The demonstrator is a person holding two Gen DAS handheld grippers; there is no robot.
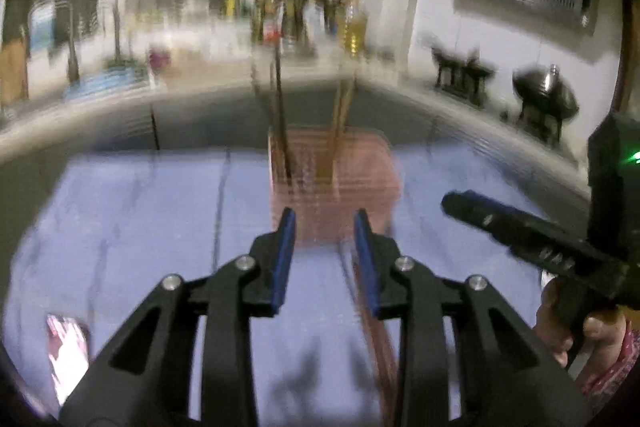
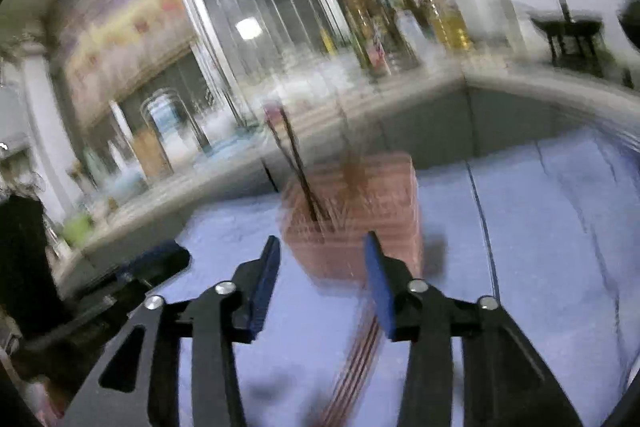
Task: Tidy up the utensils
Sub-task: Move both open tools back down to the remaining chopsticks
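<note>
Both views are blurred by motion. A pink utensil holder [image 1: 336, 183] stands on the blue cloth [image 1: 140, 227], with dark sticks [image 1: 280, 115] and brown sticks [image 1: 342, 107] upright in it. My left gripper [image 1: 325, 227] is open and empty just in front of it. A brown stick-like utensil [image 1: 376, 339] lies on the cloth below the right finger. In the right wrist view the holder [image 2: 360, 219] sits just beyond my right gripper [image 2: 322, 259], which is open and empty. Reddish sticks [image 2: 356, 367] lie on the cloth between its fingers.
A kitchen counter [image 1: 200, 99] runs behind the cloth, with bottles [image 1: 352, 27] and a stove with a dark pot [image 1: 544, 95] at the right. The right gripper [image 1: 520, 231] shows at the right of the left wrist view. The left gripper [image 2: 132, 275] shows at the left of the right wrist view.
</note>
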